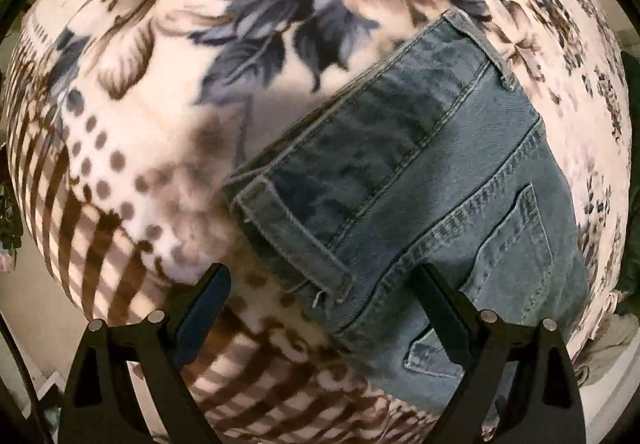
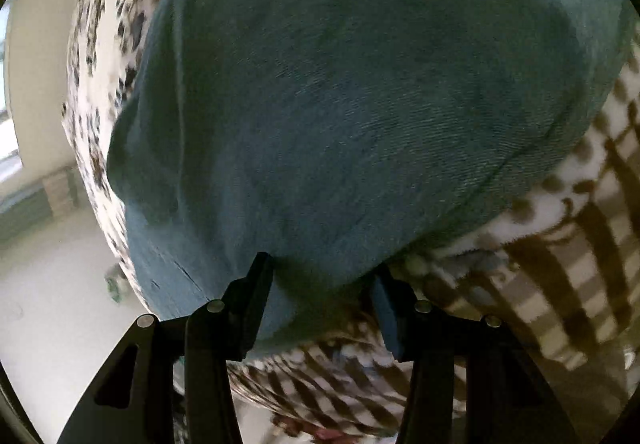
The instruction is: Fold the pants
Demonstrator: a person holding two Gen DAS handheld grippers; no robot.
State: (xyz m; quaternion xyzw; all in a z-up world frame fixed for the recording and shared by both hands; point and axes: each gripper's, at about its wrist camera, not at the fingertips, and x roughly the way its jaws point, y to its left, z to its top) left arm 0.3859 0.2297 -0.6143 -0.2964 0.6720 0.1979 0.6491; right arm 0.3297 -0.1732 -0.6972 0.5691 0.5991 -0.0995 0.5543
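Right now, on my left wrist view, the jeans (image 1: 432, 172) lie flat on a floral blanket (image 1: 168, 44), filling the centre and lower right of the frame. Their waistband (image 1: 360, 132) runs from the upper right down toward the lower middle, and a back pocket (image 1: 516, 264) shows at the right. My left gripper (image 1: 324, 284) hangs over them with its jaws spread wide and nothing between them; one finger sits over the checked part of the blanket at lower left, the other over the denim at lower right. I cannot tell whether either tip touches the cloth.

On my right wrist view, plain denim of the same jeans (image 2: 340, 104) fills most of the frame, blurred. My right gripper (image 2: 320, 280) stands at the bottom centre, jaws partly apart, with a rounded fold of denim (image 2: 304, 284) bulging between them. The pads do not look pressed on it. Checked blanket (image 2: 560, 244) shows at the right.
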